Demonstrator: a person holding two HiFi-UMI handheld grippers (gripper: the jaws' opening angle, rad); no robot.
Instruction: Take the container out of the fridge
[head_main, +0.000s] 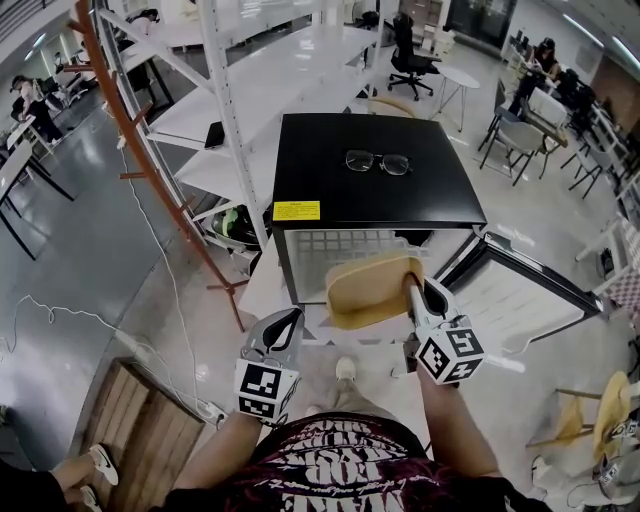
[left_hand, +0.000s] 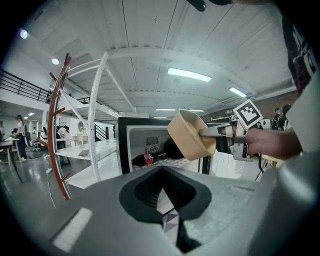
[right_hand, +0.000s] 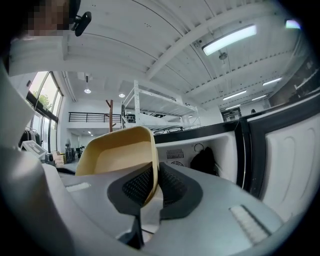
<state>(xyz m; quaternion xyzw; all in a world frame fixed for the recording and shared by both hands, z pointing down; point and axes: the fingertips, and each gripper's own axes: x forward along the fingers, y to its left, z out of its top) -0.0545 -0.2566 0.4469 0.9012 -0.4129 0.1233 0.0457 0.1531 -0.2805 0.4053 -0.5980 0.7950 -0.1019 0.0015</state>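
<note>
A person stands facing a small black fridge (head_main: 330, 170). Its door (head_main: 520, 295) is open to the right, and a pair of glasses (head_main: 378, 162) lies on top. The right hand-held gripper (head_main: 412, 288) is clamped on the side wall of a tan container (head_main: 365, 290) that looks empty. It holds the container tilted in the air, just in front of the fridge opening. The left hand-held gripper (head_main: 285, 325) sits lower, its jaws together with nothing between them. A dark bottle (left_hand: 145, 159) lies inside the fridge. The container seems to be already out, so the step in hand is carrying it away. The next move probably calls for a level spot to set it down and a gentle release. Gripped by one thin wall, it could swing.
</note>
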